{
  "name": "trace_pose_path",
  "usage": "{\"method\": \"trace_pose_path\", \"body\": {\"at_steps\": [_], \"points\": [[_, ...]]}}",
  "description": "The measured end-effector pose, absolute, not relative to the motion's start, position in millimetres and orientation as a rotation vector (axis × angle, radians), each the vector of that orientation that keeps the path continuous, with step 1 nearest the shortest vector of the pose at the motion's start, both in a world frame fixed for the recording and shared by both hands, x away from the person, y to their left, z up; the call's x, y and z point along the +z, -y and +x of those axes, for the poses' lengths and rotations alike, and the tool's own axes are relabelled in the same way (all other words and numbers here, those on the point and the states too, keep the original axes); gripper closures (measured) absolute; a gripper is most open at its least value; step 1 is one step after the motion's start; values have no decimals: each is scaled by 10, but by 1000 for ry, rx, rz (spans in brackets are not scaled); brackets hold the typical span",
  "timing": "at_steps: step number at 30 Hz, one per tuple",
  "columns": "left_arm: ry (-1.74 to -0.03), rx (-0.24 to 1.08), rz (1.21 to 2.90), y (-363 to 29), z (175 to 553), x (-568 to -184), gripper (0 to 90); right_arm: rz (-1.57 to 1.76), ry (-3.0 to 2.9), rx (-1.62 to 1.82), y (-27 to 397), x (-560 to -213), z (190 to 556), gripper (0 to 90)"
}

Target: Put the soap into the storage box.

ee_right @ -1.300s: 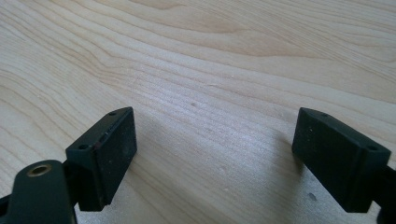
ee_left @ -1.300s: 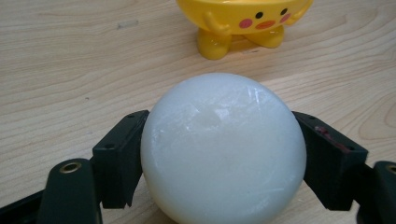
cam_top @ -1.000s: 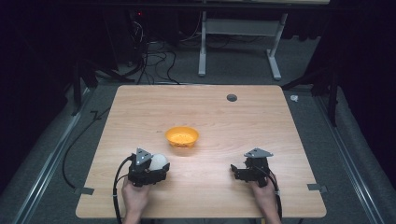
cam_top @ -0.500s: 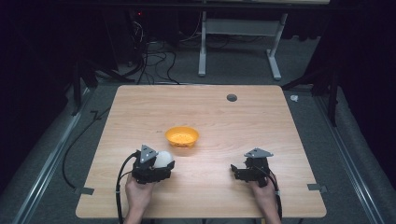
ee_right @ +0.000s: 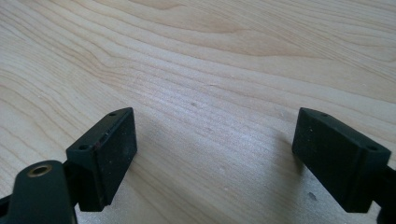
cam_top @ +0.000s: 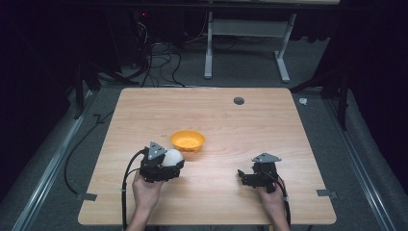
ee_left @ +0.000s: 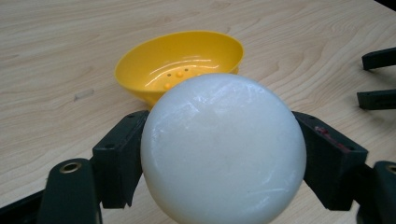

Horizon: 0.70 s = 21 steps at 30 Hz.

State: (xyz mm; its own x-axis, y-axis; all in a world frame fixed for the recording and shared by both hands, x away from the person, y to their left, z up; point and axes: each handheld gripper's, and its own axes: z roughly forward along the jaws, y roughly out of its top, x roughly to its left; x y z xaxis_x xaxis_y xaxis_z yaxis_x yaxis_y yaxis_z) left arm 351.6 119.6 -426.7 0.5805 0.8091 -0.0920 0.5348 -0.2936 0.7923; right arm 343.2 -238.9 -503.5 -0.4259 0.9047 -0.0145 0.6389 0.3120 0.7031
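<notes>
A white ball [ee_left: 223, 149] sits between the jaws of my left gripper [cam_top: 171, 161], which is shut on it; the ball [cam_top: 172, 158] is held just above the table. Just beyond it stands a small yellow bowl [ee_left: 182, 63] with holes in its bottom, also seen as the orange-yellow bowl [cam_top: 187, 140] near the table's middle. My right gripper [cam_top: 244, 176] rests low at the front right, open, with bare wood between its jaws [ee_right: 215, 154]. Its two fingertips [ee_left: 378, 79] show at the right edge of the left gripper view.
The wooden table [cam_top: 269, 125] has a dark round grommet [cam_top: 238, 100] near its back edge. Cables and a white desk frame [cam_top: 245, 33] lie on the floor behind the table. Tape tabs [cam_top: 327, 193] mark the front corners.
My left gripper with the white ball has moved a little to the right and forward, closer to the yellow bowl. The right gripper has stayed put.
</notes>
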Motion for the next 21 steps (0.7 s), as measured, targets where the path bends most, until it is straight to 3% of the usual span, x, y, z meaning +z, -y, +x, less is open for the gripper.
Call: {"method": "trace_pose_path", "body": {"at_steps": [21], "points": [[-1065, 363, 2002, -1088, 3784, -4112, 243, 1365, -2186, 883, 2386, -5033, 3431, 147]]}}
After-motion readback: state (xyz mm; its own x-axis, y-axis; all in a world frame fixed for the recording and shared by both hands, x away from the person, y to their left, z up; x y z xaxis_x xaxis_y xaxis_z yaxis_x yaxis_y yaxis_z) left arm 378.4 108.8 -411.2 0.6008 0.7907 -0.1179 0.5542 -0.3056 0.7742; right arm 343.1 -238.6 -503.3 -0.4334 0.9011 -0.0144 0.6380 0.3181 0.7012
